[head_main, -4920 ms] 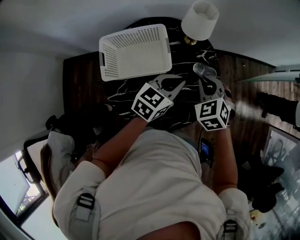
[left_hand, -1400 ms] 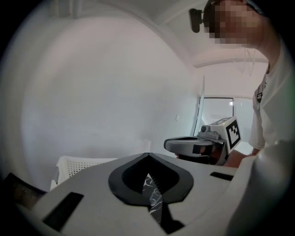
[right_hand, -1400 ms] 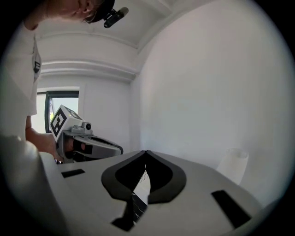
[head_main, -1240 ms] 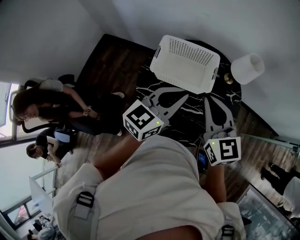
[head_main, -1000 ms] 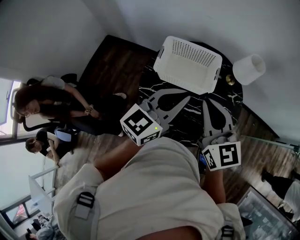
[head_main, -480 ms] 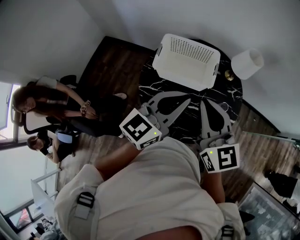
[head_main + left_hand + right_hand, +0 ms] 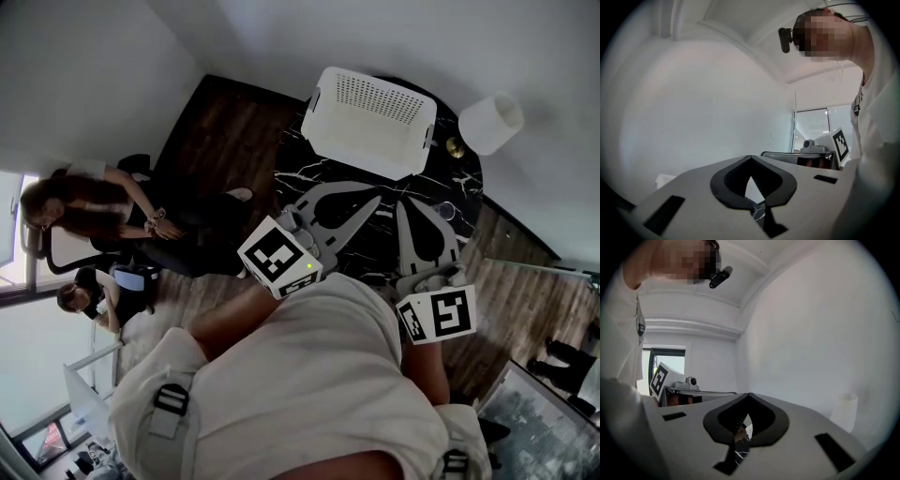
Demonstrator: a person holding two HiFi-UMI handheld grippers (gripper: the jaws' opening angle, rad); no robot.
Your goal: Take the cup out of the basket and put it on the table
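Observation:
The white perforated basket point(image 7: 375, 120) stands at the far side of the round black marble table point(image 7: 309, 169); it looks empty. A small clear cup point(image 7: 444, 211), faint against the marble, sits on the table just right of my right gripper point(image 7: 411, 202). That gripper is shut with nothing in it and points at the basket. My left gripper point(image 7: 373, 199) is beside it, also shut and empty. In the left gripper view the jaws of the left gripper point(image 7: 750, 157) meet at the tip. The right gripper point(image 7: 749, 394) shows the same in its own view.
A white lampshade point(image 7: 489, 122) on a brass base stands at the table's far right, also seen as the lampshade point(image 7: 846, 411). A basket corner point(image 7: 663, 179) shows low left. Seated people point(image 7: 103, 202) are on the wooden floor side at left. Walls are close behind the table.
About five seconds ago my right gripper was at the clear cup; now the cup stands alone on the table. Over the last second both shut grippers drew slightly back toward my body.

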